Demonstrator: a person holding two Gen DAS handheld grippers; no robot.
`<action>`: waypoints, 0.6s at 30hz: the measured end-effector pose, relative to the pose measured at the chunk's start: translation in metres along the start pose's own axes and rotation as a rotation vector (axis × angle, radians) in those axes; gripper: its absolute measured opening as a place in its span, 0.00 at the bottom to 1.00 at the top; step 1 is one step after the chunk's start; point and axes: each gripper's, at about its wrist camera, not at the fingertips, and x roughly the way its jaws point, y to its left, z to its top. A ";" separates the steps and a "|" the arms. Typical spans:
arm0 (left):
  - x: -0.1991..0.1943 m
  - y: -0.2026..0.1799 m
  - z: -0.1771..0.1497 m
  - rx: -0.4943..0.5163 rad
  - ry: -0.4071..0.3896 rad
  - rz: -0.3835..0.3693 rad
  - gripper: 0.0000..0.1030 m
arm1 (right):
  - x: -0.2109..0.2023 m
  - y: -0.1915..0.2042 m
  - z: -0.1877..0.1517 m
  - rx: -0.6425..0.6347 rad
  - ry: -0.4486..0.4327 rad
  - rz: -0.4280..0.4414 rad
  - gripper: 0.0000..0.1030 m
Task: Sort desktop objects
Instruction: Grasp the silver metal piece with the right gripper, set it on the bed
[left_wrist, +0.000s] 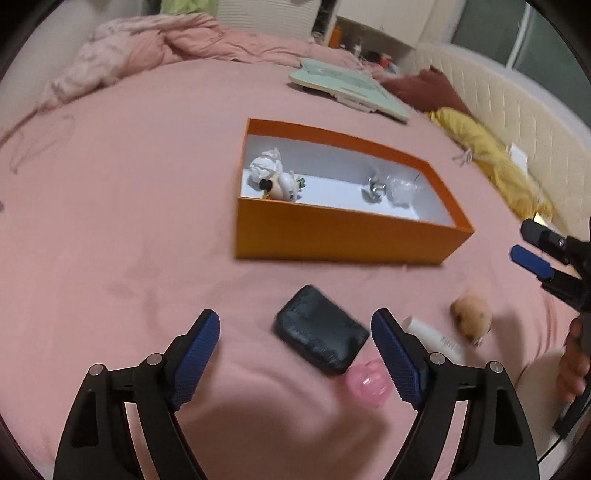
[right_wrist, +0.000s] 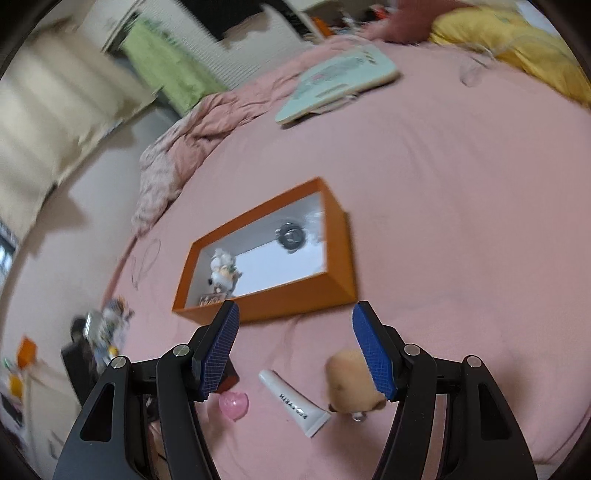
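Note:
An orange box (left_wrist: 332, 236) (right_wrist: 295, 299) lies on the pink bedsheet, holding a white figurine (left_wrist: 269, 173), a metal clip (left_wrist: 375, 188) and a clear plastic piece (left_wrist: 402, 190). In front of it lie a black case (left_wrist: 321, 330), a small pink object (left_wrist: 369, 384) (right_wrist: 233, 405), a white tube (left_wrist: 432, 334) (right_wrist: 291, 402) and a tan plush hamster (left_wrist: 472, 315) (right_wrist: 347, 384). My left gripper (left_wrist: 295, 321) is open, its fingers on either side of the black case without touching it. My right gripper (right_wrist: 295, 310) (left_wrist: 535, 254) hangs open above the tube and hamster, holding nothing.
A teal book (left_wrist: 351, 90) (right_wrist: 340, 81) lies beyond the box. Yellow cloth (left_wrist: 491, 155) runs along the cream headboard at the right, and a crumpled pink blanket (left_wrist: 147, 48) sits at the far left. A person's hand (left_wrist: 576, 362) holds the right gripper.

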 end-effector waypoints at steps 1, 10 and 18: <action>0.001 0.002 -0.001 -0.018 -0.008 0.001 0.81 | 0.004 0.010 0.002 -0.044 0.010 -0.008 0.63; -0.004 0.005 0.001 -0.056 -0.044 -0.003 0.81 | 0.109 0.070 0.071 -0.200 0.213 -0.163 0.63; 0.002 0.016 0.003 -0.152 -0.018 -0.092 0.81 | 0.199 0.056 0.092 -0.173 0.400 -0.302 0.62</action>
